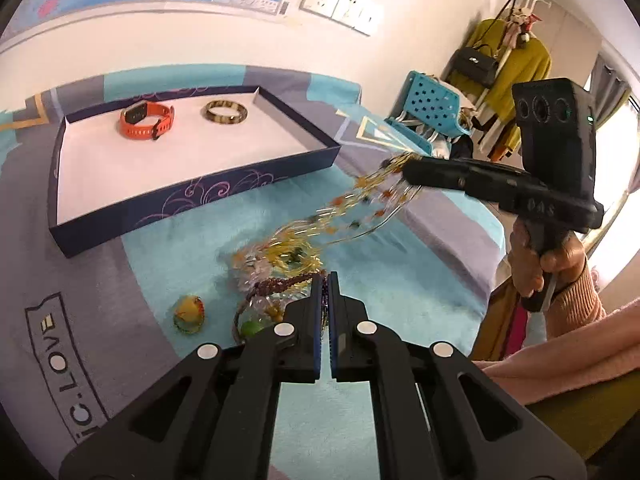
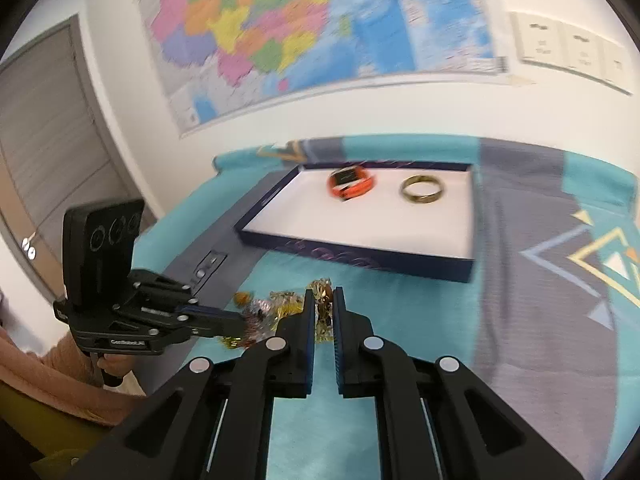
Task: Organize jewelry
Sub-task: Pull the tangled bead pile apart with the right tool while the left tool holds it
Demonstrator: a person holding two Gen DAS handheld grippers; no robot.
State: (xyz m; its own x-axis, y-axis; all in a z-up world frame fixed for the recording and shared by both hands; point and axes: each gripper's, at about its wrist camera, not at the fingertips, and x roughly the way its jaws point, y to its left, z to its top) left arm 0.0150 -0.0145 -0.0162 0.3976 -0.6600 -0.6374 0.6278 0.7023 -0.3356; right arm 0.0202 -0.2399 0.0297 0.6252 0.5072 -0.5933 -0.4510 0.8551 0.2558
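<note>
A tangle of bead jewelry (image 1: 280, 264) lies on the teal blanket in front of a navy tray (image 1: 192, 196). The tray's white floor holds an orange watch (image 1: 146, 120) and a brown bangle (image 1: 225, 112). My left gripper (image 1: 326, 280) is shut on a purple bead strand (image 1: 280, 284) at the pile's near edge. My right gripper (image 1: 408, 172) is shut on an amber bead necklace (image 1: 360, 204), whose strands stretch up from the pile. In the right wrist view the amber beads (image 2: 323, 304) sit between the right gripper's (image 2: 323, 296) pads, and the left gripper (image 2: 240, 320) reaches into the pile.
A small yellow and red ornament (image 1: 189, 312) and a green bead (image 1: 250, 328) lie left of the pile. A blue plastic chair (image 1: 430, 108) and a coat rack (image 1: 516, 68) stand beyond the bed's right edge. A map (image 2: 280, 40) covers the wall behind the tray (image 2: 360, 258).
</note>
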